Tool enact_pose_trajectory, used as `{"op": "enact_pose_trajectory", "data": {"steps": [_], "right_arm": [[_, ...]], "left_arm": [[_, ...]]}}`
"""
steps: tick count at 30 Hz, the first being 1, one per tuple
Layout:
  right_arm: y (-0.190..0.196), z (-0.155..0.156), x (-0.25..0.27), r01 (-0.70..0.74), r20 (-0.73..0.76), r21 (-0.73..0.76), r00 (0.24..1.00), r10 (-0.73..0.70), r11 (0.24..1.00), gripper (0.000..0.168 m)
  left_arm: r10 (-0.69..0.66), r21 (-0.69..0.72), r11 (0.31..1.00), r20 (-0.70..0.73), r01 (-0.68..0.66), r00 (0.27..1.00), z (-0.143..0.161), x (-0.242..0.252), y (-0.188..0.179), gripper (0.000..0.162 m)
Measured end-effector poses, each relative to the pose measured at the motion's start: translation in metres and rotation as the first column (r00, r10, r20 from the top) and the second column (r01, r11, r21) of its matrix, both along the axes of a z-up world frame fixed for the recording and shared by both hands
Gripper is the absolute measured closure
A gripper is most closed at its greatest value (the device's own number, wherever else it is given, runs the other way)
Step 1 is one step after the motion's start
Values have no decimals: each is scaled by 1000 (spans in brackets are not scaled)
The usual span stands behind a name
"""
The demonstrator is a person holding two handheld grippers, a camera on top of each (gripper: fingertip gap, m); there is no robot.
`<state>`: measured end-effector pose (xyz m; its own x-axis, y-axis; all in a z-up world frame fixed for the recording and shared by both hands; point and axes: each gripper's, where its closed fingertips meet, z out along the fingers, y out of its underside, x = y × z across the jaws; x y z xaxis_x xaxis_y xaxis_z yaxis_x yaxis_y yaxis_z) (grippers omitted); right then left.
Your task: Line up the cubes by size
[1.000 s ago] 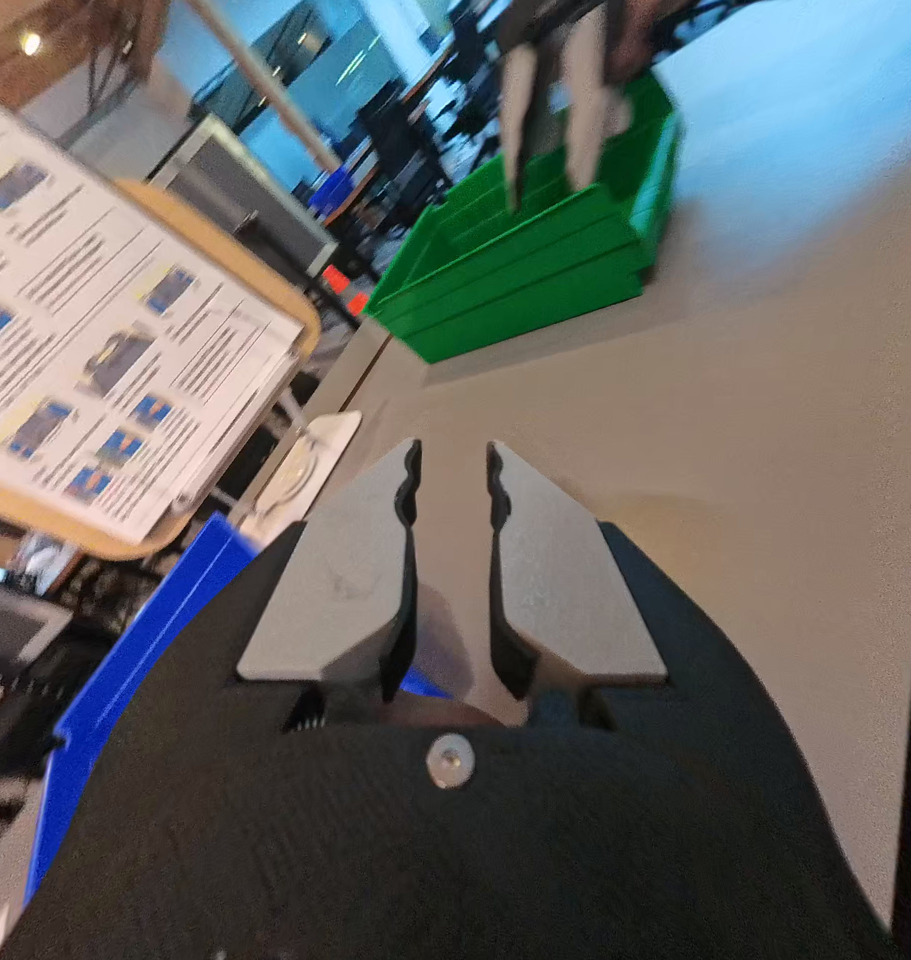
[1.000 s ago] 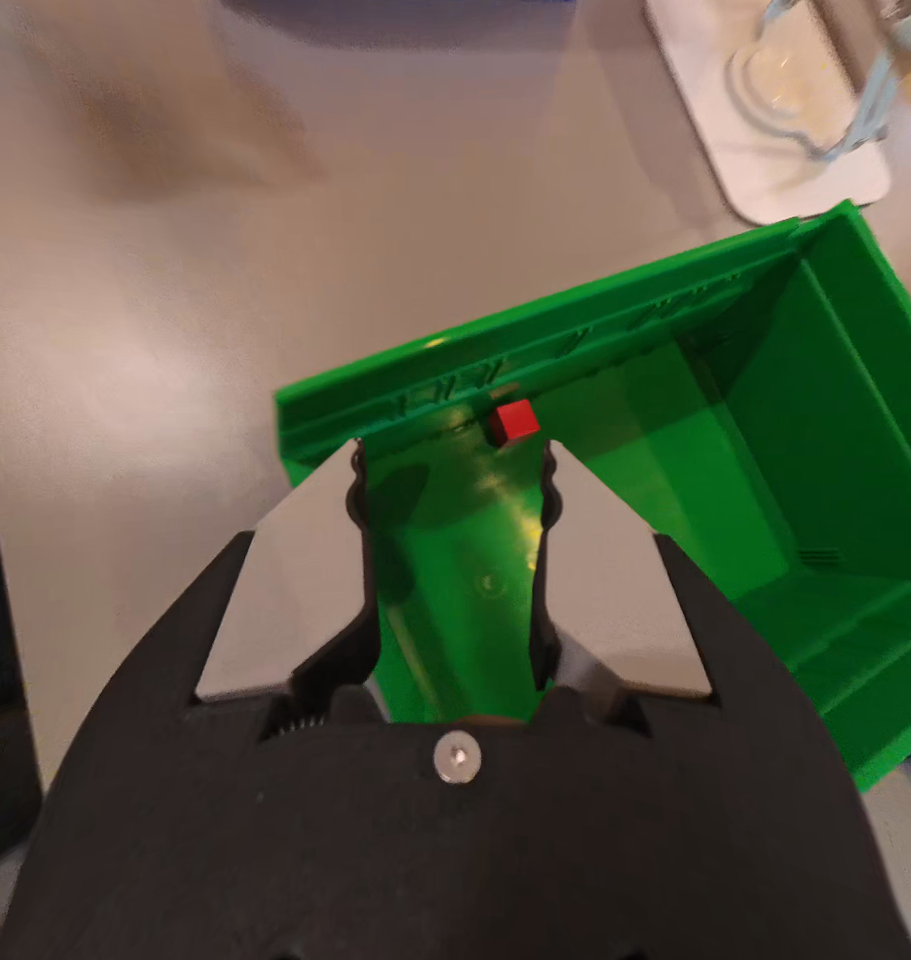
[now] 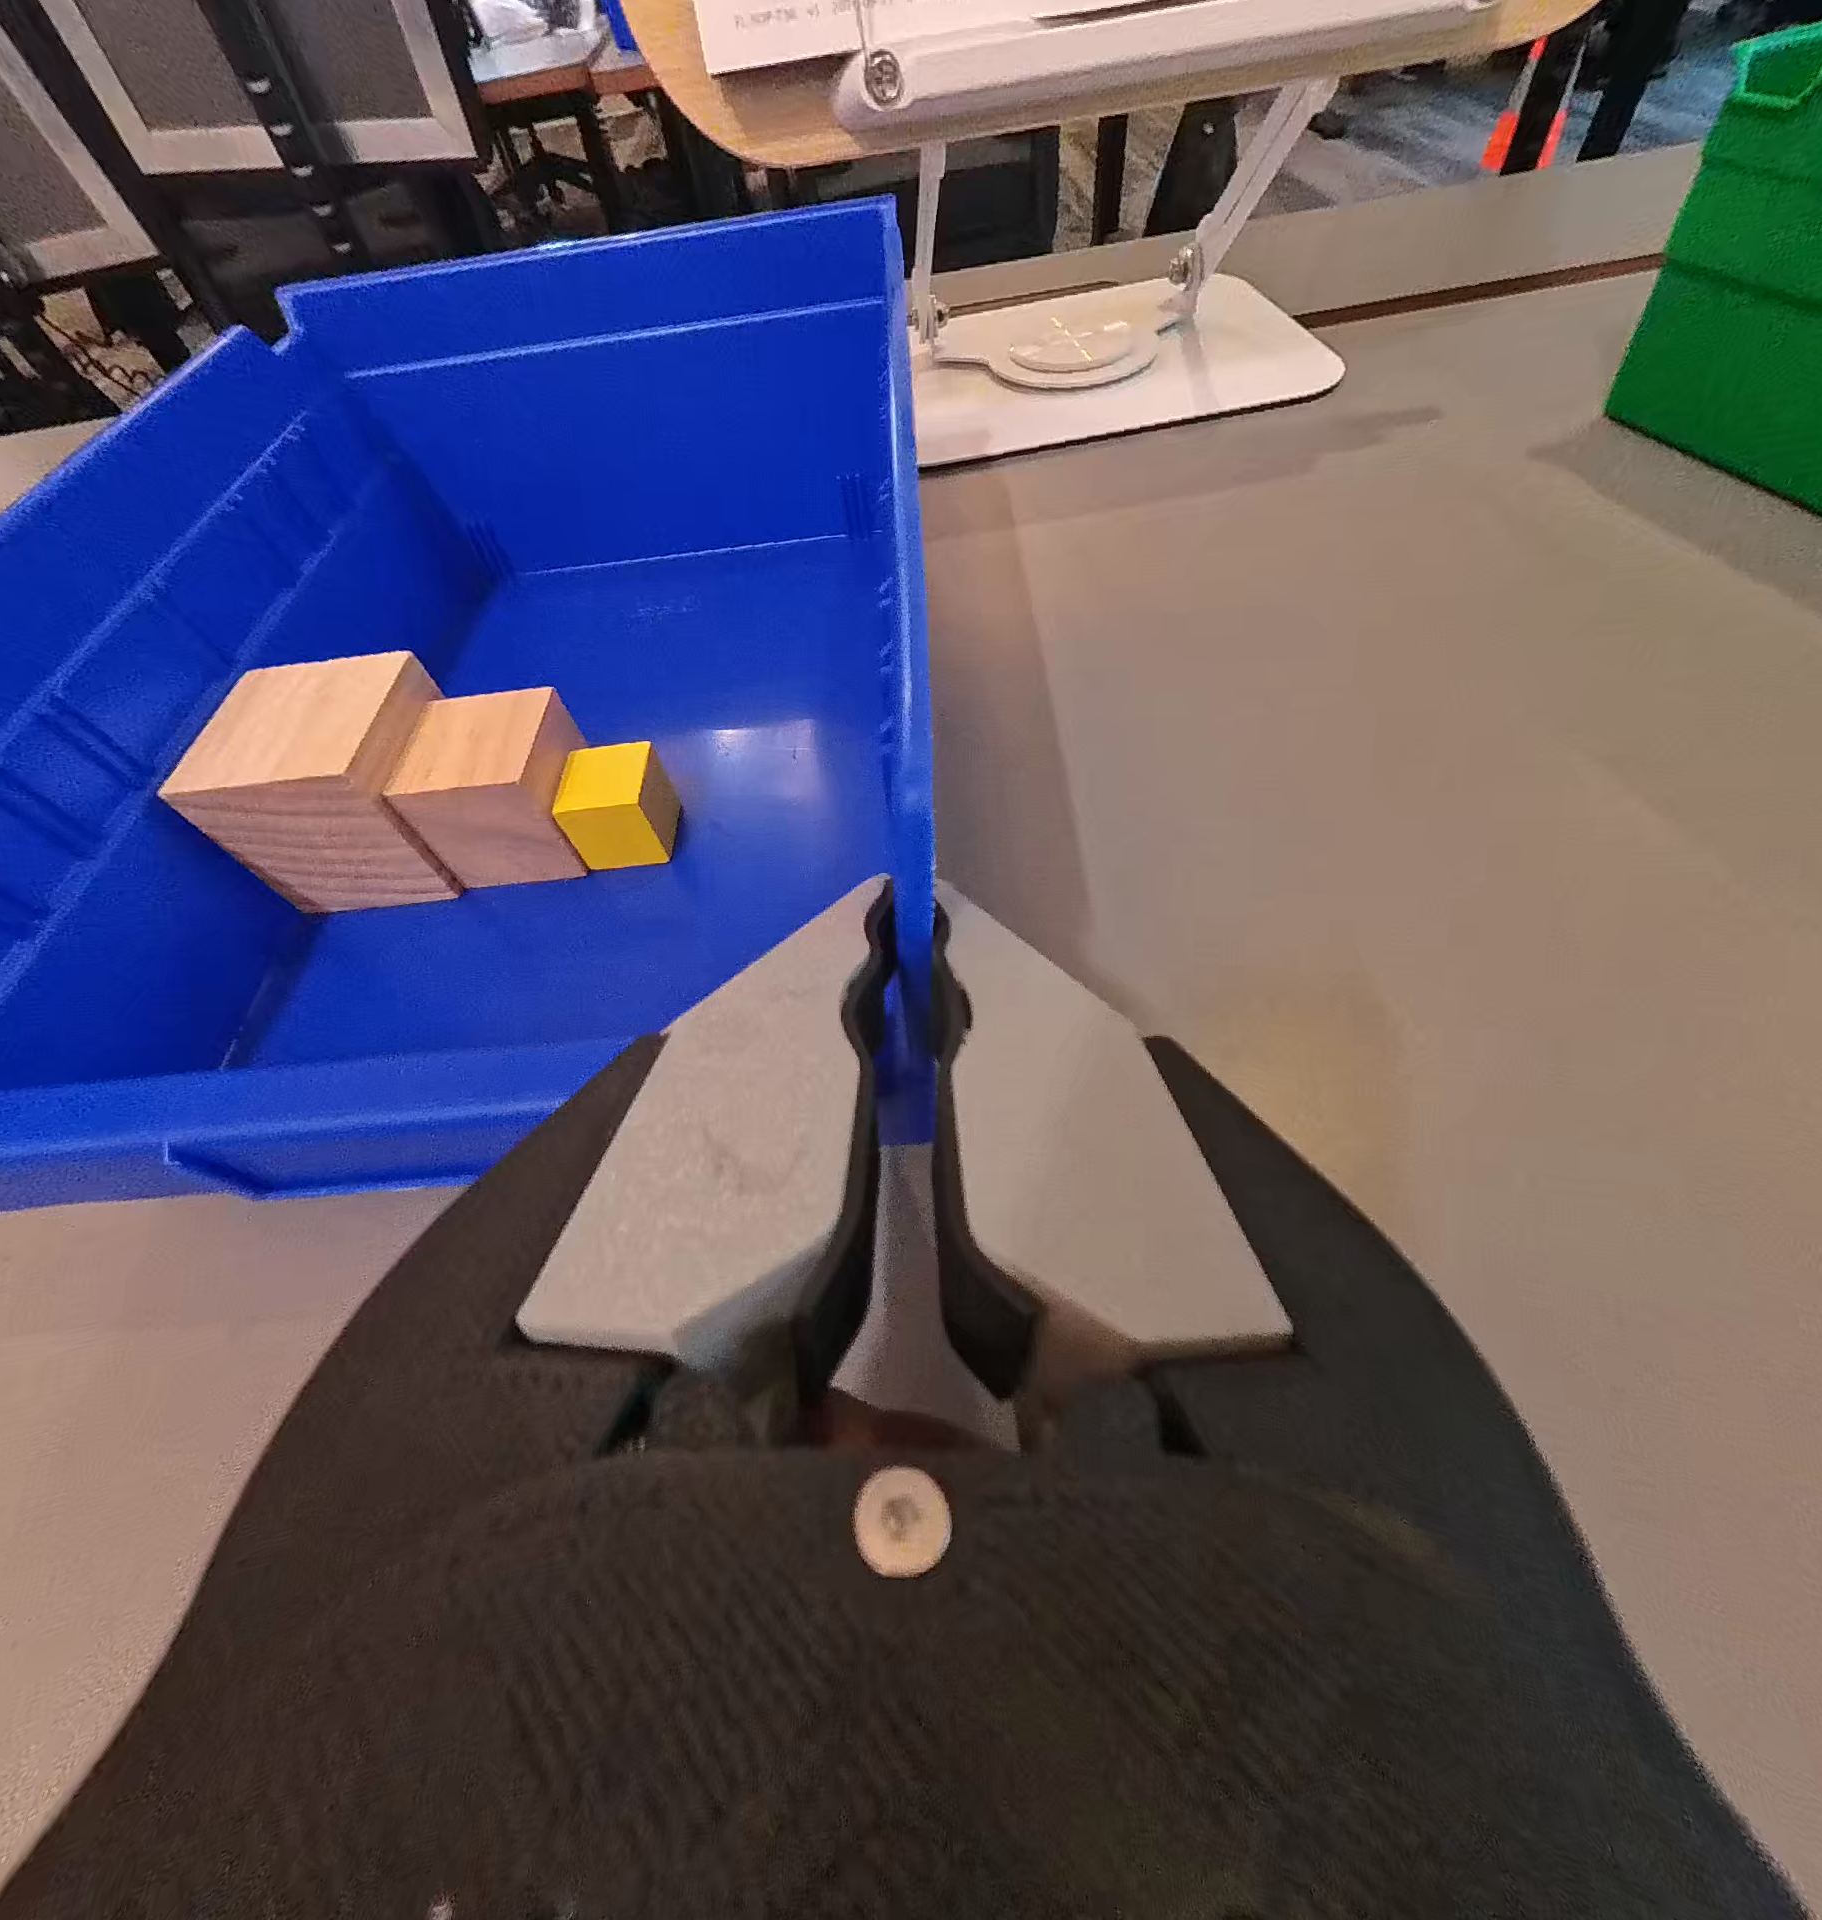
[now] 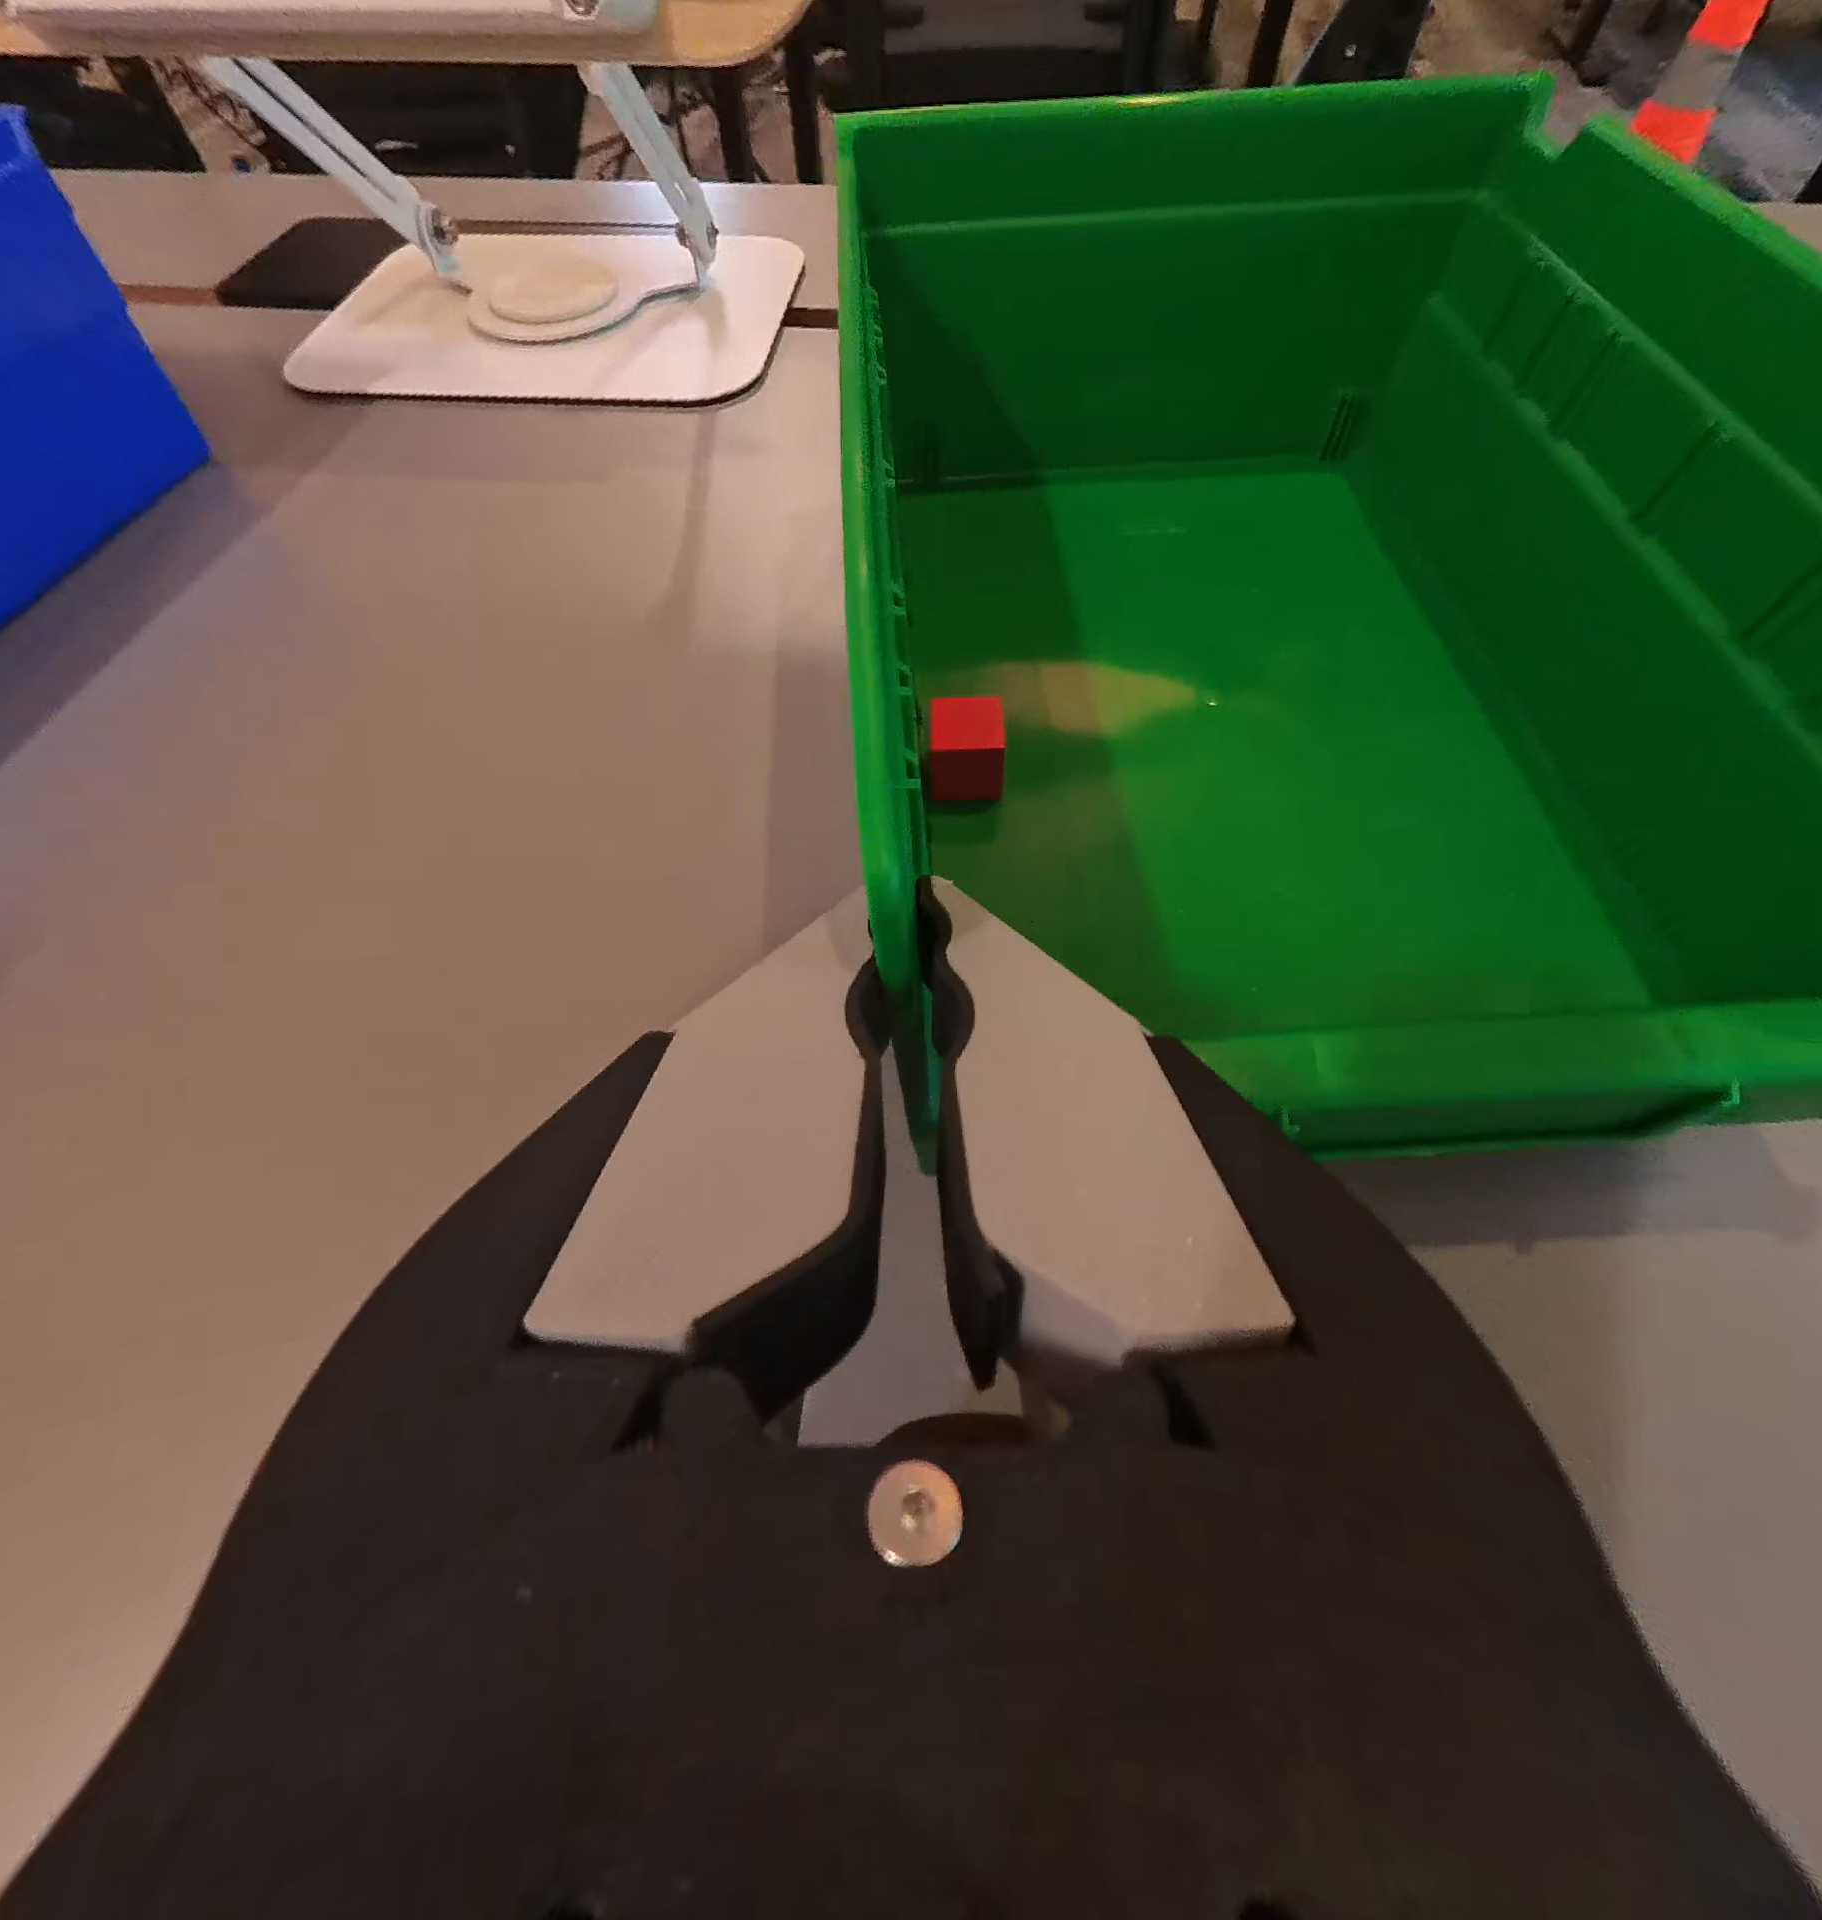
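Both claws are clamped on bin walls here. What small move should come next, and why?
Probably release the right claw from the green bin wall and reach for the red cube just inside it. The blue bin row, largest wooden cube, smaller wooden cube, yellow cube, lacks it.

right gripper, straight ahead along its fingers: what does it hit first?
The right gripper is already shut on the green bin side wall. Going on, it would slide along that wall; the red cube sits just inside it and would probably be clipped first.

Black hand-held gripper [image 3: 912,935], grey fingers [image 3: 741,1143], silver screw [image 3: 902,1524]
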<state>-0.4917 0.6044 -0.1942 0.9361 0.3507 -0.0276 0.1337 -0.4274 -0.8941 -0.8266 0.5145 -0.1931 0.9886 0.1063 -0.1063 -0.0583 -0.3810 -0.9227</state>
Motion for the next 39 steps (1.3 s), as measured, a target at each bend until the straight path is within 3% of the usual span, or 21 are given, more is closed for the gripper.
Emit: {"op": "enact_pose_trajectory", "data": {"steps": [6, 13, 21, 27, 30, 34, 37, 39], "right_arm": [[9, 1, -11, 80, -92, 13, 993, -79, 997, 168], [1, 0, 12, 119, -135, 24, 984, -115, 993, 167], [-8, 3, 20, 188, -60, 86, 981, -183, 978, 168], [-7, 5, 8, 109, -124, 83, 987, -98, 991, 159], [-8, 10, 11, 101, -136, 105, 987, -87, 989, 145], [-20, 42, 11, 76, -119, 245, 992, -48, 967, 135], [-34, 69, -16, -39, -85, 324, 994, 70, 945, 131], [-45, 80, -49, -196, -41, 332, 974, 221, 923, 127]], "left_arm": [[65, 36, 997, 44, -66, 997, 4, -7, -3, 162], [111, 53, 992, 67, -115, 991, 7, -26, -13, 161], [129, 42, 990, 68, -132, 989, 6, -31, -20, 160], [94, 66, 993, 41, -97, 995, 11, -25, -20, 160], [27, 60, 998, 52, -30, 998, 11, -10, -17, 137], [-58, 27, 998, 44, 56, 997, 10, 10, -17, 129], [-109, 24, 994, 6, 108, 994, 16, 18, -21, 127], [-152, 51, 987, -47, 154, 987, 33, 15, -28, 130]]}}
